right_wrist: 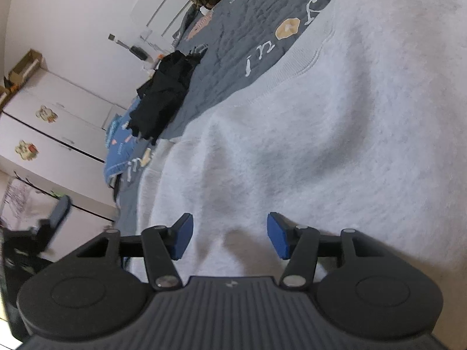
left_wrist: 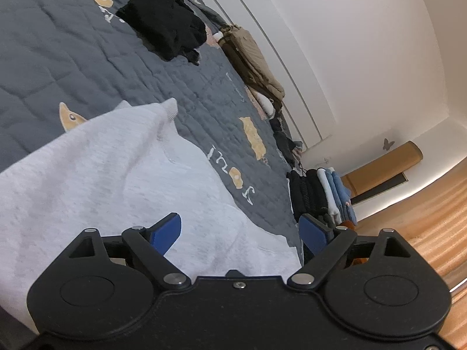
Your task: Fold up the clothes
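A light grey sweatshirt (left_wrist: 111, 180) lies spread on a dark grey quilted bed cover (left_wrist: 73, 52). My left gripper (left_wrist: 239, 233) hovers over the garment's near edge, open, with nothing between its blue pads (left_wrist: 166, 233). In the right wrist view the same sweatshirt (right_wrist: 321, 145) fills most of the frame, its ribbed hem towards the quilt (right_wrist: 233, 52). My right gripper (right_wrist: 230, 234) is open just above the fabric, and a raised fold sits between its pads without being pinched.
A heap of black clothes (left_wrist: 166, 23) lies further up the bed, also seen as black clothes (right_wrist: 163, 93). A tan garment (left_wrist: 251, 58) lies along the bed's edge. A stack of folded clothes (left_wrist: 321, 195) stands by the bed corner. White cabinets (right_wrist: 58, 122) line the wall.
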Demonstrator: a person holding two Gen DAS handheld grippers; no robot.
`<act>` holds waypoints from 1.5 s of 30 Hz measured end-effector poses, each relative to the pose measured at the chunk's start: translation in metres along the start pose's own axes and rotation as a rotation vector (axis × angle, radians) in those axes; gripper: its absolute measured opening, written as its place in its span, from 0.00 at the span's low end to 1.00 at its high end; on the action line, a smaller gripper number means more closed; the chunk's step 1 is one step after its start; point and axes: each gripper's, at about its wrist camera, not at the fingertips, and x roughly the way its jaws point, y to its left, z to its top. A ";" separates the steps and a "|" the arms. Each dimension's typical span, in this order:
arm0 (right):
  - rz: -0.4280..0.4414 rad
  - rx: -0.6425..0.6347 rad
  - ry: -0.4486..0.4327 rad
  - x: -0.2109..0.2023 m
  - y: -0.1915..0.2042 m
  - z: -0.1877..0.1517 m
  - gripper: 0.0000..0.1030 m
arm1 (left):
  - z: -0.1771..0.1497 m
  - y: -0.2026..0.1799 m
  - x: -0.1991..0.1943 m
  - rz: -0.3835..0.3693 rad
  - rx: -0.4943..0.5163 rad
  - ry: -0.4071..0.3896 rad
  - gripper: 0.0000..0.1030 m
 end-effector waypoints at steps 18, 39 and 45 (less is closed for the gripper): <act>-0.099 -0.169 0.009 -0.032 0.036 -0.015 0.57 | -0.021 0.009 -0.089 0.090 0.103 -0.076 0.88; -0.121 -0.147 0.107 -0.014 0.028 -0.018 0.64 | -0.024 -0.002 -0.070 0.049 0.144 -0.025 0.89; -0.077 -0.069 -0.001 -0.050 0.021 0.014 0.65 | -0.007 -0.011 -0.051 -0.062 0.085 -0.019 0.92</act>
